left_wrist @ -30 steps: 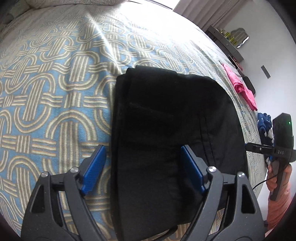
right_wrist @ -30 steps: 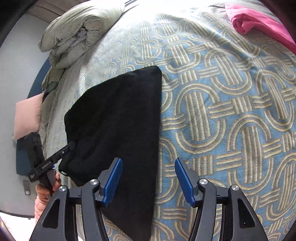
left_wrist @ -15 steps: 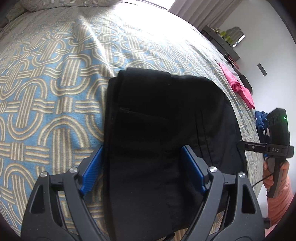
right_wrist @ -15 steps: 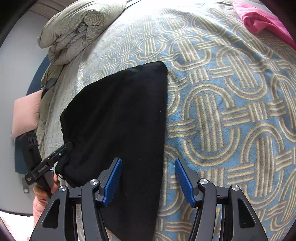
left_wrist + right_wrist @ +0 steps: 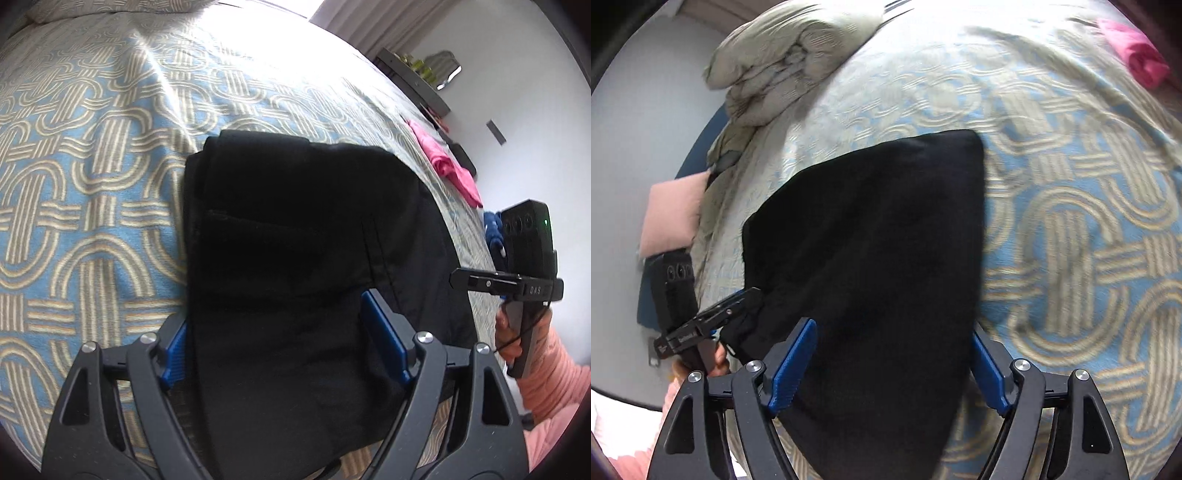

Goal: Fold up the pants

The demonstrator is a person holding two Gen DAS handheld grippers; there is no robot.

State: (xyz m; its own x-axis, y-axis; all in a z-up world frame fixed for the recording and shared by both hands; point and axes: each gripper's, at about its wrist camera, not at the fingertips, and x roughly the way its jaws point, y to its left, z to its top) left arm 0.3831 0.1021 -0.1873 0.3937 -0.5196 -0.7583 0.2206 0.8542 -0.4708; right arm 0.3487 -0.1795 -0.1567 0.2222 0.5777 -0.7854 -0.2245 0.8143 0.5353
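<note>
Centre frame, folded black fabric pants (image 5: 295,229) lie on a blue-and-beige patterned bedspread (image 5: 92,184). Both the left gripper (image 5: 284,339) and the right gripper (image 5: 890,365), whose jaws have just been opening, straddle them unclenched. Folding looks nearly done.

Black left gripper (image 5: 271,338); blue ribbed fingers (image 5: 384,338); 4 silver screws; salmon-pink sleeve (image 5: 546,380)

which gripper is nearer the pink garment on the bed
Right. The right gripper straddles the black pants' edge on the pink garment's side; the left gripper straddles the opposite edge.

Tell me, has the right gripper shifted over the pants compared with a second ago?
Yes. The right gripper moved left over the black pants, jaws just opened wider; the pants' right edge is now at its right jaw.
</note>
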